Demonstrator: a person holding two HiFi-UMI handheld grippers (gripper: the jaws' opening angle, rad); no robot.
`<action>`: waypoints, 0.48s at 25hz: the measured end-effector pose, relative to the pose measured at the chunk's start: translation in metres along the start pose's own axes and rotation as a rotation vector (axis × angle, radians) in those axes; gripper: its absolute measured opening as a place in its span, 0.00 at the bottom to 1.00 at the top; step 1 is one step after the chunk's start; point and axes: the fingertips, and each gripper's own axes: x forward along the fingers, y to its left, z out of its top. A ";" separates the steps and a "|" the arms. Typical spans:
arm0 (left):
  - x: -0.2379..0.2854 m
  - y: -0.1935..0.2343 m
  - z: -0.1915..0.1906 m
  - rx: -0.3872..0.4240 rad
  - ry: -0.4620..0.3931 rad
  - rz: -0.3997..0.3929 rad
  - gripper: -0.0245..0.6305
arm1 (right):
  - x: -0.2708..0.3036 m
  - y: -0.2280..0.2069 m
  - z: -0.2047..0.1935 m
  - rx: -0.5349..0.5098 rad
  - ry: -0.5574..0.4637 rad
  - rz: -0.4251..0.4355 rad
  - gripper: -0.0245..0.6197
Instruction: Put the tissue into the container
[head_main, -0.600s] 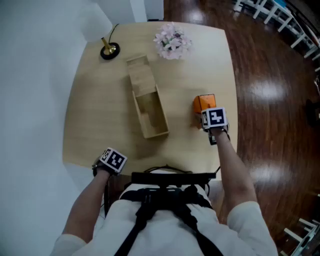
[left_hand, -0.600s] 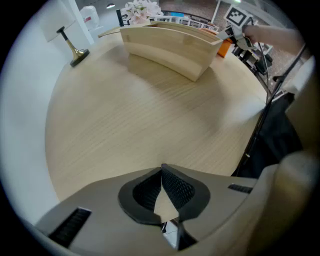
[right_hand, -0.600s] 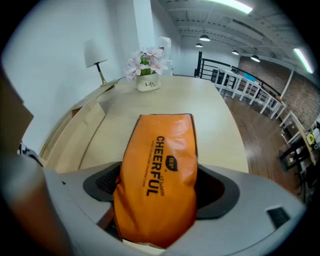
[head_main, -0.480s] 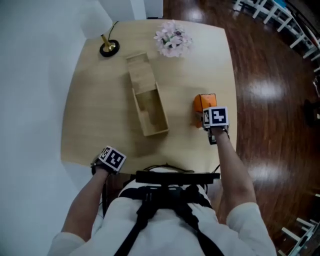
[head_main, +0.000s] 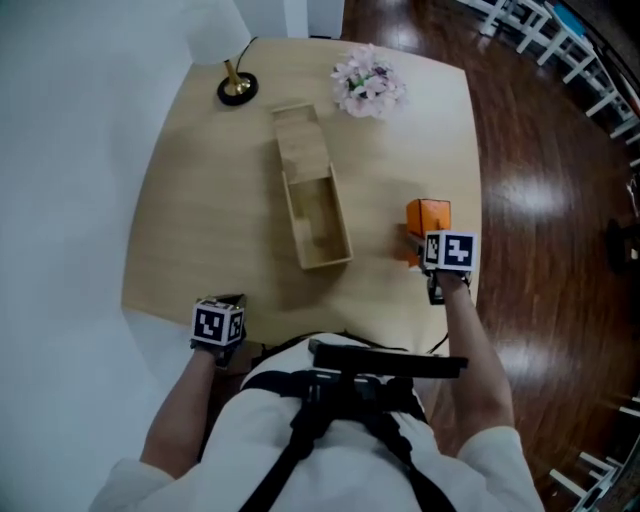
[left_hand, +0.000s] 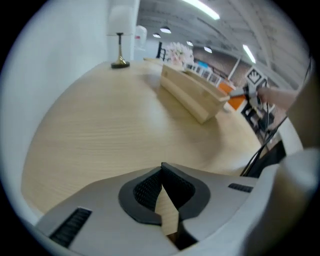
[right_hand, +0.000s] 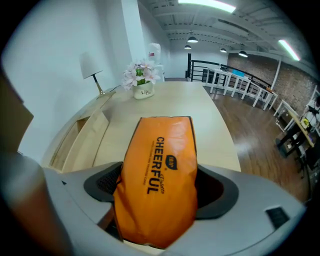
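Observation:
The tissue is an orange pack (head_main: 427, 215) lying on the table's right side. My right gripper (head_main: 445, 252) is just behind it, jaws spread wide to either side of the pack (right_hand: 157, 165). A dark gap shows at the right pad, so the gripper (right_hand: 159, 169) stands open. The container is a long open wooden box (head_main: 318, 222) in the middle of the table, left of the pack, also seen in the right gripper view (right_hand: 75, 137) and the left gripper view (left_hand: 192, 92). My left gripper (head_main: 218, 322) hangs at the table's near left edge, its jaws (left_hand: 161, 172) shut and empty.
A brass lamp base (head_main: 236, 85) and a pot of pink flowers (head_main: 368, 82) stand at the table's far end. The wooden table (head_main: 200, 200) drops to dark floor (head_main: 540, 200) on the right, just beyond the pack. White chairs (head_main: 530, 25) stand further off.
The head view has shifted a little. My left gripper's cube has turned and sits slightly further back at the table edge. The right gripper stays behind the pack.

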 end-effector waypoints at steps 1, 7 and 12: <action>-0.005 -0.003 0.010 -0.057 -0.076 -0.020 0.04 | -0.002 0.005 0.002 0.003 -0.005 0.007 0.73; -0.041 -0.025 0.060 -0.133 -0.329 -0.080 0.04 | -0.013 0.047 0.019 -0.012 -0.039 0.067 0.73; -0.065 -0.034 0.080 -0.130 -0.396 -0.109 0.04 | -0.025 0.084 0.041 -0.051 -0.078 0.109 0.73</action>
